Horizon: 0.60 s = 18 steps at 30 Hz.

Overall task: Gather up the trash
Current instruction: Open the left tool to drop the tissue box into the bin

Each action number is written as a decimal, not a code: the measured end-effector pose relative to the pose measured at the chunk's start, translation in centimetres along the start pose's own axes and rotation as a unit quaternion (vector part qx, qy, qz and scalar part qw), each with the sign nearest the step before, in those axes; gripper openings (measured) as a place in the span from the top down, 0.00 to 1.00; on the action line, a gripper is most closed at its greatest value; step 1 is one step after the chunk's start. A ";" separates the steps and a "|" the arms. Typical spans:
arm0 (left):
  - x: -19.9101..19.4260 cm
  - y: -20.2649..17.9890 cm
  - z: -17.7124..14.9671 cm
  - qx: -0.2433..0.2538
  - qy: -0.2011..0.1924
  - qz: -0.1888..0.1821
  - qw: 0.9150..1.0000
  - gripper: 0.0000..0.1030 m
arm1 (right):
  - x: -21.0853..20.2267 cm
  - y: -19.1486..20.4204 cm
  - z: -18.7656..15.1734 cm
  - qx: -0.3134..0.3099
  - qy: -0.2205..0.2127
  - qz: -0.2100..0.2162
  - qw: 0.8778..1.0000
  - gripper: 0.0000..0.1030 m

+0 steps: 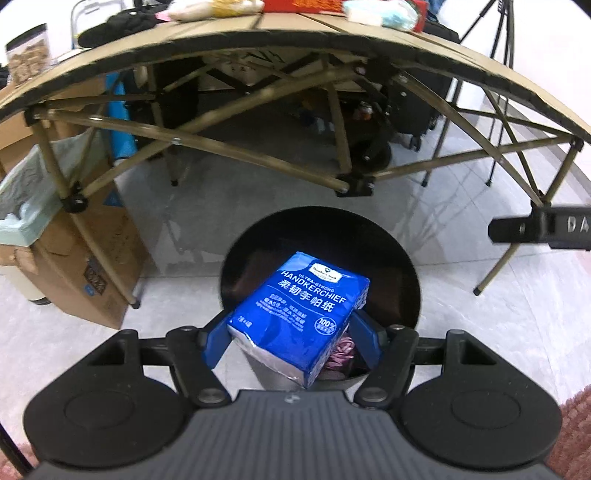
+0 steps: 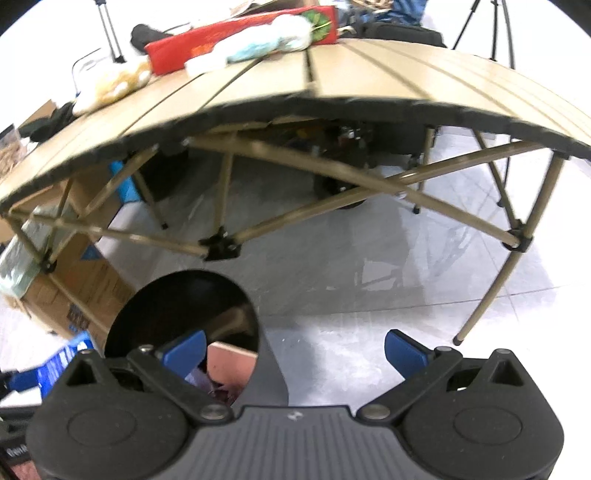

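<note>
Lettering on the blue tissue pack (image 1: 299, 317) reads "ULTRA-STRONG HANDKERCHIEF", with Chinese characters beneath and a round "100%" seal; the left gripper (image 1: 291, 339) clamps this pack between its blue fingers (image 1: 214, 341), directly above the open mouth of the black bin (image 1: 391, 258); the pack's long axis runs from the gripper outward and up-left in the left wrist view, tilted, logo end farthest away; pink scraps (image 1: 341, 352) lie inside the bin. Only the right wrist view shows the right gripper (image 2: 295, 349) spread wide and empty over the grey floor (image 2: 332, 266), the bin at its left finger; a red box (image 2: 240, 35) sits on the slatted table (image 2: 369, 74).
</note>
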State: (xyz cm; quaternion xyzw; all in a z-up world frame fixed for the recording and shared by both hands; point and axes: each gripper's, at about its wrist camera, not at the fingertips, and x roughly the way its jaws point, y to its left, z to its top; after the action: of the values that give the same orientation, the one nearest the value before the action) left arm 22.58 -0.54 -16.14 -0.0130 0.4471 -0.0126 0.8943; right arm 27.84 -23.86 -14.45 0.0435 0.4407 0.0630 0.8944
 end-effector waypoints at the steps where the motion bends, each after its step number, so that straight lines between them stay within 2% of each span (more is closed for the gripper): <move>1: 0.2 -0.4 0.1 0.003 0.002 -0.003 1.000 0.33 | -0.1 -0.4 0.1 0.005 -0.002 -0.002 1.000 0.00; 11: 2.4 -3.9 1.5 0.031 -0.003 -0.018 0.999 0.33 | -1.0 -3.1 0.5 0.042 -0.017 -0.019 0.999 0.00; 18: 4.6 -4.8 2.9 0.021 0.002 -0.017 1.000 0.33 | -1.4 -3.5 0.6 0.051 -0.025 -0.015 0.998 0.00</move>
State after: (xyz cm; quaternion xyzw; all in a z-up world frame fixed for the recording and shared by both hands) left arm 27.55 -5.43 -17.91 -0.0016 0.4482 -0.0376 0.8931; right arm 27.72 -27.54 -13.42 0.0836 0.4213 0.0260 0.9027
